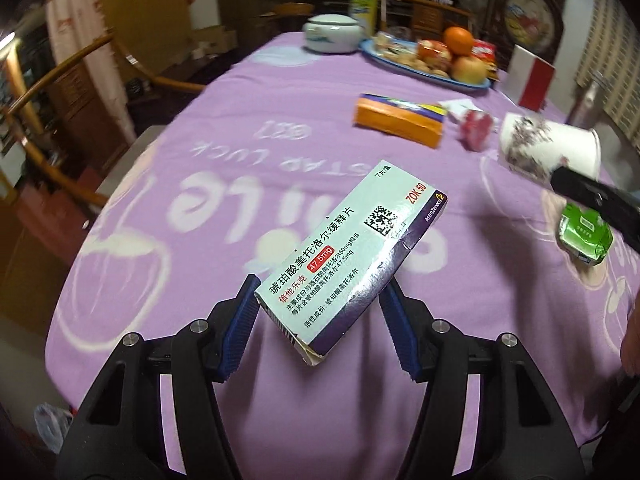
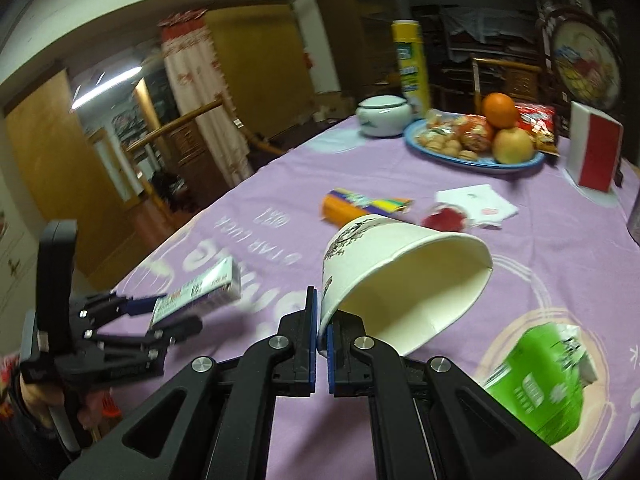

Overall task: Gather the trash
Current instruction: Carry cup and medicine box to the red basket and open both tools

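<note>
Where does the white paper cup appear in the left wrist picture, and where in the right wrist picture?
Left wrist view: the paper cup is at the right edge, above the green carton, gripped at its rim by the right hand-held gripper.
Right wrist view: the paper cup fills the centre, mouth toward the camera.
Shared landmark: the orange box on the purple tablecloth, behind the cup.

Tablecloth (image 1: 224, 128) looked like soft matt fleece, purple. Medicine box (image 1: 352, 256) was thin card with a shiny foil side. Paper cup (image 2: 404, 280) was matt inside. Gripper pads (image 1: 240, 320) were ribbed blue rubber on black plastic.
</note>
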The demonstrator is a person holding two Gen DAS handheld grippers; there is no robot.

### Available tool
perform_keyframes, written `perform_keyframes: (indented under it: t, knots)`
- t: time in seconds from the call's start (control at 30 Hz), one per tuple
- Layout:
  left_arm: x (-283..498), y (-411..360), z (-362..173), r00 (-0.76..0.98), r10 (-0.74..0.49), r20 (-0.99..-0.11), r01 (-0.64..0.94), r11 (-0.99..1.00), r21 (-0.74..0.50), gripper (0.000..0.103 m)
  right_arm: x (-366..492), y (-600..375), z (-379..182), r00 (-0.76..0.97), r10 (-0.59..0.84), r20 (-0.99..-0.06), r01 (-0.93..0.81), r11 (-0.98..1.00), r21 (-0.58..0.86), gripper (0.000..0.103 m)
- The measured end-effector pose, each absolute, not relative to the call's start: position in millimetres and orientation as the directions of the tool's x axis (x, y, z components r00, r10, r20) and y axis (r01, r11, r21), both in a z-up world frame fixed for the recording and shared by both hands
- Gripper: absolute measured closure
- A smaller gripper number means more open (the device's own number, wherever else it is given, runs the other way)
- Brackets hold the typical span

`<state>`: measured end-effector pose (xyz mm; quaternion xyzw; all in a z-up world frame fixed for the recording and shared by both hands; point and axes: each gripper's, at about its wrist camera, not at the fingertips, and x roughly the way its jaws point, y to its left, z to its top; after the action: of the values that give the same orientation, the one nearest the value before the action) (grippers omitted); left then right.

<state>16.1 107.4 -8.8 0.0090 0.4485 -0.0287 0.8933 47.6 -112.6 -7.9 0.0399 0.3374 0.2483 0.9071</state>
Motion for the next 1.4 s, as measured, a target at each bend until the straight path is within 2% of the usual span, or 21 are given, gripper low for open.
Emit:
perform_keyframes:
  t: [0.37, 0.6, 0.77, 0.93, 1.1, 1.4]
  knots:
    - [-59, 182, 11, 0.662, 0.027, -0.749, -0.102, 0.993, -0.054, 0.043, -11, -32, 4, 0.549, 0.589, -0.593, -0.591, 0.775, 0.224, 0.099]
    - [-137, 265, 13, 0.665, 0.143, -0.733, -0.309, 0.946, -0.095, 0.043, -61, 64, 13, 0.402, 0.701, -0.589, -0.759, 0.615, 0.213, 0.099]
    - [-191, 323, -3, 0.614, 0.236, -0.754, -0.460, 0.882, -0.098, 0.043, -102, 138, 10, 0.250, 0.752, -0.610, -0.863, 0.459, 0.213, 0.099]
    - [-231, 381, -39, 0.527, 0.274, -0.804, -0.605, 0.786, -0.128, 0.043, -129, 205, -4, 0.129, 0.746, -0.653, -0.916, 0.342, 0.209, 0.099]
    - [-245, 420, -71, 0.458, 0.276, -0.845, -0.680, 0.721, -0.132, 0.043, -152, 261, -33, 0.034, 0.700, -0.714, -0.941, 0.263, 0.213, 0.099]
    - [-256, 464, -137, 0.322, 0.224, -0.920, -0.772, 0.624, -0.119, 0.043, -149, 339, -97, -0.065, 0.596, -0.800, -0.933, 0.247, 0.260, 0.099]
